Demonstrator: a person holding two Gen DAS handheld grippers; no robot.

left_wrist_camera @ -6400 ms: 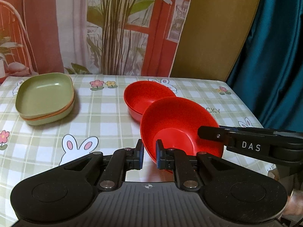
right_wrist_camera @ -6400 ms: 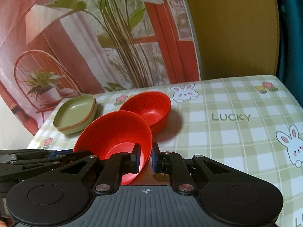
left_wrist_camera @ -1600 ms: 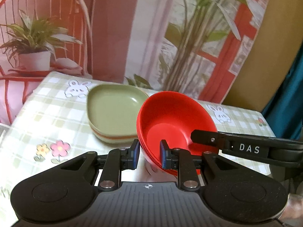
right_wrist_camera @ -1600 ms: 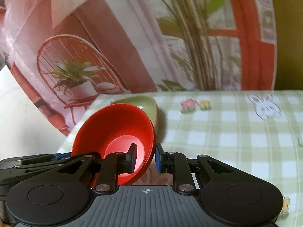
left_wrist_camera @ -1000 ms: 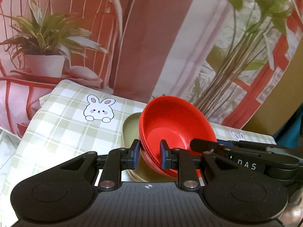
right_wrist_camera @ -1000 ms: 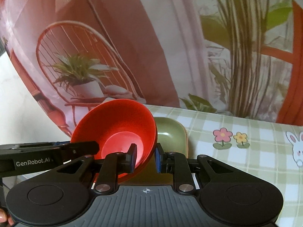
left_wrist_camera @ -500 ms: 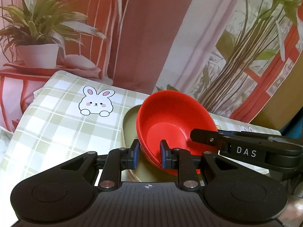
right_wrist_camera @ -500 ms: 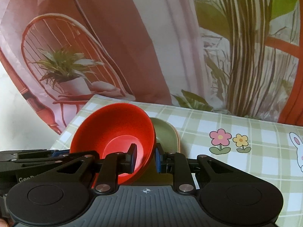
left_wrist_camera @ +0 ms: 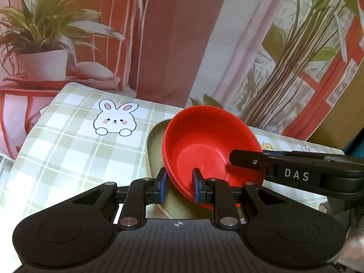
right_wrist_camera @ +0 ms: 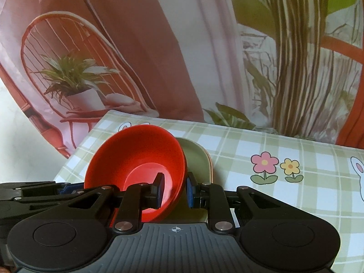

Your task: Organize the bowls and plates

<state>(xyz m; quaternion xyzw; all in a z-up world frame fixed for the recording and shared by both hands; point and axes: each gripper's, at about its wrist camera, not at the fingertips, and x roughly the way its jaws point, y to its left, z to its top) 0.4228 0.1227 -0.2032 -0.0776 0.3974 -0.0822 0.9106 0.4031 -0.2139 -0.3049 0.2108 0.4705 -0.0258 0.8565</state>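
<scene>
A stack of red bowls [left_wrist_camera: 204, 150] sits tilted in the stack of green plates [left_wrist_camera: 157, 150] at the table's far left corner. My left gripper [left_wrist_camera: 179, 185] straddles the bowls' near-left rim, its jaws a little apart around it. My right gripper [right_wrist_camera: 174, 191] straddles the opposite rim of the red bowls [right_wrist_camera: 138, 159], jaws likewise a little apart. The green plates [right_wrist_camera: 195, 159] show behind and under the bowls. The right gripper's finger also shows in the left wrist view [left_wrist_camera: 248, 159], and the left gripper in the right wrist view [right_wrist_camera: 34, 193].
The checked tablecloth [left_wrist_camera: 68, 150] with a rabbit print [left_wrist_camera: 116, 120] ends at the left edge close to the plates. A printed backdrop [right_wrist_camera: 159, 45] hangs right behind the table. Flower prints [right_wrist_camera: 275, 170] lie to the right.
Both grippers carried the red bowls left across the table and lowered them into the green plates. In the last half second both pairs of jaws have widened slightly around the rim.
</scene>
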